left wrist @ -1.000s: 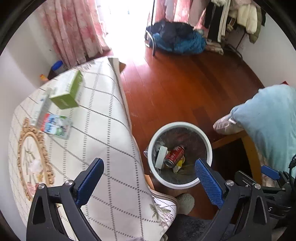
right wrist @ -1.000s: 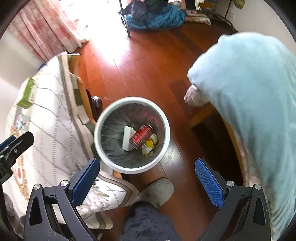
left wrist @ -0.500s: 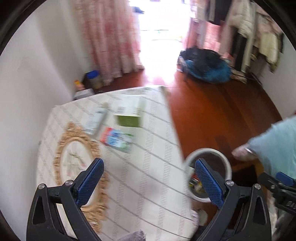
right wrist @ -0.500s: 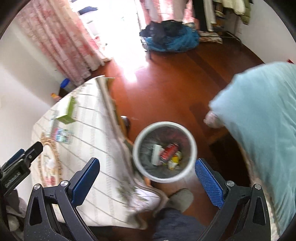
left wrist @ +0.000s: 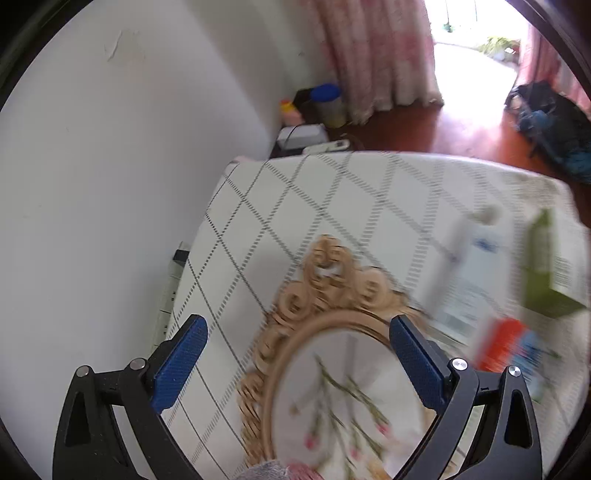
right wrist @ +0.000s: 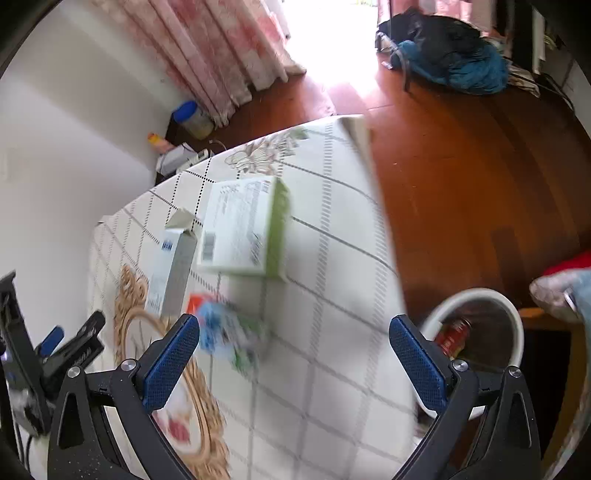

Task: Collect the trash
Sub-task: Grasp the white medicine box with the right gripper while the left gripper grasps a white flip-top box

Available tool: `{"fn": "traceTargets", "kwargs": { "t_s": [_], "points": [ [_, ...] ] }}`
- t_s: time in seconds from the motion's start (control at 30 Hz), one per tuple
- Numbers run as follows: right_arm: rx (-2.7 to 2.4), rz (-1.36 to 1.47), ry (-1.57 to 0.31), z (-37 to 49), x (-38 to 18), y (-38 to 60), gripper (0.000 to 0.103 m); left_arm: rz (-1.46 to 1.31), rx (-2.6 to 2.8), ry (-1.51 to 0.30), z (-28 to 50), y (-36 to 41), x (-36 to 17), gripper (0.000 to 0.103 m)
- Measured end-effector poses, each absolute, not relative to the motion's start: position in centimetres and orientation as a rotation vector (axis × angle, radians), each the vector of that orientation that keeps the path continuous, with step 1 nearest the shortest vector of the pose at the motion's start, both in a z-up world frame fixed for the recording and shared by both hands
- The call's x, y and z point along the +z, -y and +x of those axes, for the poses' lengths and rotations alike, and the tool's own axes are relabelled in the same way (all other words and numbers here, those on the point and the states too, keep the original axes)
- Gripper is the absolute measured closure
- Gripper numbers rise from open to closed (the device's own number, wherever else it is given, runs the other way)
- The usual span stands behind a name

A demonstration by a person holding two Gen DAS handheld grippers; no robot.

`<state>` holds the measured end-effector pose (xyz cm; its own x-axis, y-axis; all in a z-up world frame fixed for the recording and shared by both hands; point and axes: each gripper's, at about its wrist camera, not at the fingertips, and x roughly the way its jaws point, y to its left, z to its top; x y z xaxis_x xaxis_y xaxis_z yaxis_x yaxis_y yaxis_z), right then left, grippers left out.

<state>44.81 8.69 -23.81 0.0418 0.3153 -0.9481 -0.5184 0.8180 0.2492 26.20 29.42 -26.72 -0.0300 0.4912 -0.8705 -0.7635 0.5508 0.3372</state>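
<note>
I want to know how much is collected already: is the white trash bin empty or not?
Not empty. The right wrist view shows a red can inside the white trash bin; the rest is hidden.

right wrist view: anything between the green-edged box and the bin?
Only bare checked tablecloth, then its hanging edge. The green-edged box sits mid-table; the bin stands on the floor past that edge. The right wrist view shows it.

Daylight floods in from the doorway [right wrist: 325, 33] up top, blown out white; we get motion blur smearing the tablecloth [left wrist: 332, 206] lower right, and fisheye bending with dark corners.
</note>
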Motion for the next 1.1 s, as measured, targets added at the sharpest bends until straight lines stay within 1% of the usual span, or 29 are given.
{"fn": "traceTargets", "kwargs": {
  "t_s": [0.1, 0.23, 0.33, 0.37, 0.4, 0.43, 0.47, 0.67, 0.87, 0.9, 0.93, 1.03, 1.07, 1.1],
  "points": [
    [0.63, -0.203, -1.409, 45.9, -26.1, -12.5, 0.0, -0.265, 1.032, -1.279, 26.2, -31.5, -29.2, 0.002],
    [0.629, -0.208, -1.443, 47.0, -28.4, -16.1, 0.0, -0.274, 1.011, -1.308, 27.0, -32.4, -31.1, 0.002],
    [0.628, -0.272, -1.443, 47.0, -29.7, -18.6, 0.0, -0.294, 0.986, -1.305, 27.4, -32.5, -31.0, 0.002],
    [0.638, -0.283, -1.444, 46.9, -29.9, -19.1, 0.004, -0.31, 0.968, -1.298, 27.6, -32.4, -30.9, 0.002],
    [0.637, -0.306, -1.442, 46.7, -30.1, -19.5, 0.013, -0.323, 0.951, -1.291, 27.7, -32.3, -30.6, 0.002],
    [0.632, -0.338, -1.431, 46.6, -30.3, -19.7, 0.02, -0.336, 0.925, -1.281, 28.0, -32.1, -30.3, 0.002],
    [0.634, -0.35, -1.413, 46.6, -30.2, -19.5, 0.025, -0.345, 0.898, -1.271, 28.2, -31.7, -29.9, 0.002],
    [0.596, -0.261, -1.476, 49.1, -29.7, -13.3, 0.026, -0.39, 0.673, -1.233, 31.1, -28.9, -28.8, 0.003],
    [0.589, -0.23, -1.51, 49.2, -29.7, -8.9, 0.027, -0.303, 0.487, -1.357, 36.2, -26.1, -31.4, 0.004],
    [0.59, -0.235, -1.508, 49.1, -29.6, -8.6, 0.027, -0.305, 0.478, -1.365, 36.5, -26.0, -31.7, 0.014],
    [0.591, -0.239, -1.507, 49.0, -29.7, -8.4, 0.027, -0.315, 0.47, -1.376, 36.8, -26.0, -31.9, 0.032],
    [0.601, -0.263, -1.502, 48.5, -29.7, -8.7, 0.027, -0.374, 0.454, -1.376, 37.0, -26.5, -31.8, 0.054],
    [0.606, -0.274, -1.498, 48.2, -29.8, -8.8, 0.027, -0.374, 0.459, -1.372, 36.9, -26.5, -31.7, 0.059],
    [0.609, -0.284, -1.494, 47.9, -29.9, -9.1, 0.027, -0.377, 0.462, -1.368, 36.8, -26.4, -31.5, 0.071]
  ]
}}
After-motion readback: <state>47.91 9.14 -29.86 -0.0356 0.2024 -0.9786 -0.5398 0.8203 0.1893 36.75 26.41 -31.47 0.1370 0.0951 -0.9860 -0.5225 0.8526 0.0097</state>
